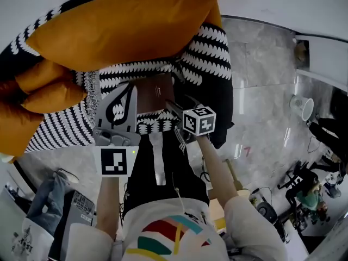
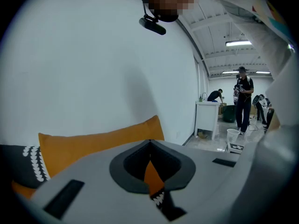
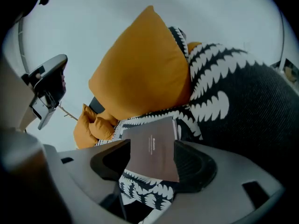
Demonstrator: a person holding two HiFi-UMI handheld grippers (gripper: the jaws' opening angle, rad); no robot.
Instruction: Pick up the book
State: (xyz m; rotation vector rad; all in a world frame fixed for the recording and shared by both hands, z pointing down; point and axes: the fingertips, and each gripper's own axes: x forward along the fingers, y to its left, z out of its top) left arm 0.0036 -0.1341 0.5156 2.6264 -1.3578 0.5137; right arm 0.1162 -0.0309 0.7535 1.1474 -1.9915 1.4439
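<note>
A brown book (image 1: 155, 94) lies flat on the black-and-white patterned cover (image 1: 209, 50), just below the big orange pillow (image 1: 125, 26). My right gripper (image 1: 173, 106) comes in from the book's right edge, tilted down. In the right gripper view the book (image 3: 153, 146) shows between the jaws of the right gripper (image 3: 154, 157), which stand wide apart and open, their pads not pressing on it. My left gripper (image 1: 129, 88) hovers at the book's left side. In the left gripper view the left gripper (image 2: 149, 143) is shut and empty, with only a sliver of orange pillow showing through.
Smaller orange cushions (image 1: 38, 91) lie at the left of the cover. A white wall stands behind the pillows. Marble floor (image 1: 261, 118) with a white bin (image 1: 302, 106) lies to the right. Far off stand a white cabinet (image 2: 208, 118) and a person (image 2: 243, 101).
</note>
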